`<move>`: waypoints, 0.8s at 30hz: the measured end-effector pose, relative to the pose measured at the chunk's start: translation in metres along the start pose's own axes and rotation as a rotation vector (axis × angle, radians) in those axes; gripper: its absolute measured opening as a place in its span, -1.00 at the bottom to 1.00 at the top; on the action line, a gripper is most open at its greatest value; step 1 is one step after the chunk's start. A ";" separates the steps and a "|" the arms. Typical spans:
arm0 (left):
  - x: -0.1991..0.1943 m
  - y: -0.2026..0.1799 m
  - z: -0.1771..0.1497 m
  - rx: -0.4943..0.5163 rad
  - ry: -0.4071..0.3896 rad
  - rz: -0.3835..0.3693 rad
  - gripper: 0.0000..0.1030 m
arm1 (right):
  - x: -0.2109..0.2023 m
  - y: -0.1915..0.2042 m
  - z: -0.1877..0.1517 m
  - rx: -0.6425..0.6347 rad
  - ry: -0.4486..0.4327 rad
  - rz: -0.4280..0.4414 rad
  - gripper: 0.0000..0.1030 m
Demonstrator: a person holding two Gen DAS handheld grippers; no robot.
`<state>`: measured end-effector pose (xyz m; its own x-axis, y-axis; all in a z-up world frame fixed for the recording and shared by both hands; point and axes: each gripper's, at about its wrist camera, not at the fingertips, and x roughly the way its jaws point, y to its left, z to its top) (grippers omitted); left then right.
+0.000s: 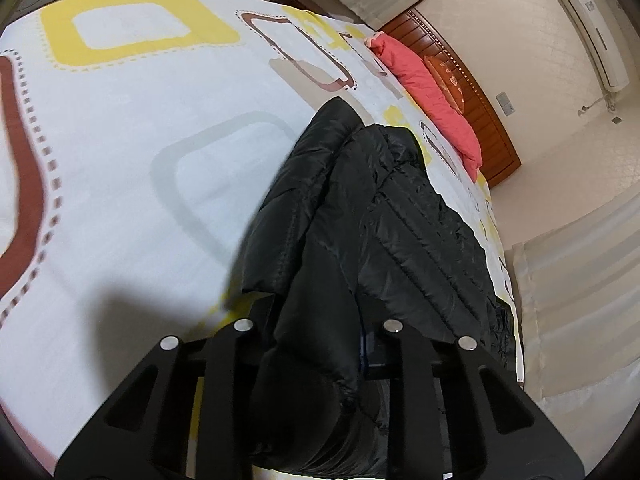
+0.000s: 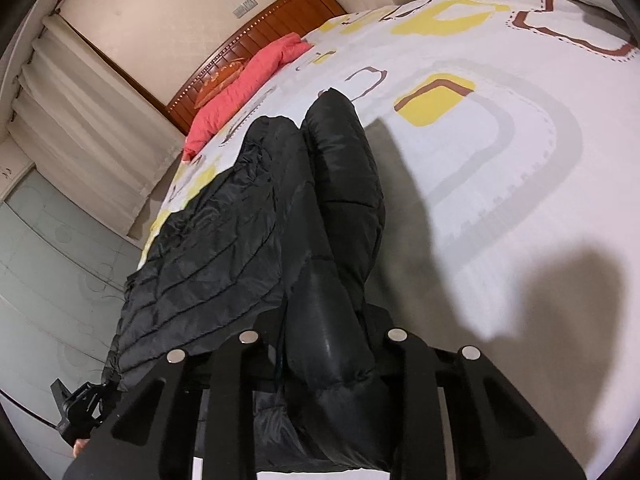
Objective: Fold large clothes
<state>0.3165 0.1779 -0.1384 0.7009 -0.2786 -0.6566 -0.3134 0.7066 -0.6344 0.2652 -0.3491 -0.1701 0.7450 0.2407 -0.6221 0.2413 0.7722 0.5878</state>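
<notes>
Your left gripper (image 1: 320, 332) is clamped on a fold of the black puffer jacket (image 1: 372, 216), and your right gripper (image 2: 324, 340) is pinched onto a padded sleeve of the same jacket (image 2: 256, 240). From each set of fingers the jacket stretches straight away, its long axis running toward the wooden headboard (image 1: 472, 96). It lies on the patterned bedspread (image 1: 132, 152) near the bed's edge, with the red pillow (image 1: 432, 92) beyond its far end
</notes>
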 end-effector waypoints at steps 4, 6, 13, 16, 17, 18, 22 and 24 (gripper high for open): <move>-0.023 0.011 -0.017 -0.004 0.013 -0.003 -0.52 | -0.021 -0.009 -0.017 0.017 0.018 0.016 -0.48; -0.036 0.020 -0.028 -0.006 0.022 -0.004 -0.52 | -0.032 -0.015 -0.025 0.026 0.029 0.022 -0.48; -0.081 0.045 -0.064 -0.019 0.044 -0.010 -0.52 | -0.069 -0.033 -0.056 0.054 0.061 0.042 -0.49; -0.097 0.054 -0.077 -0.023 0.047 -0.012 -0.52 | -0.079 -0.038 -0.067 0.063 0.071 0.048 -0.48; -0.102 0.058 -0.081 -0.029 0.049 -0.014 -0.52 | -0.081 -0.041 -0.070 0.070 0.075 0.052 -0.48; -0.105 0.062 -0.084 -0.029 0.052 -0.013 -0.52 | -0.083 -0.043 -0.073 0.077 0.083 0.058 -0.48; -0.104 0.067 -0.083 -0.002 0.061 -0.002 -0.25 | -0.076 -0.051 -0.069 0.098 0.103 0.055 -0.22; -0.112 0.074 -0.083 -0.035 0.032 0.026 -0.08 | -0.075 -0.052 -0.065 0.123 0.099 0.050 -0.12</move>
<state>0.1619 0.2068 -0.1458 0.6716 -0.2819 -0.6852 -0.3536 0.6908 -0.6307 0.1561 -0.3690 -0.1878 0.6946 0.3386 -0.6347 0.2841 0.6815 0.6744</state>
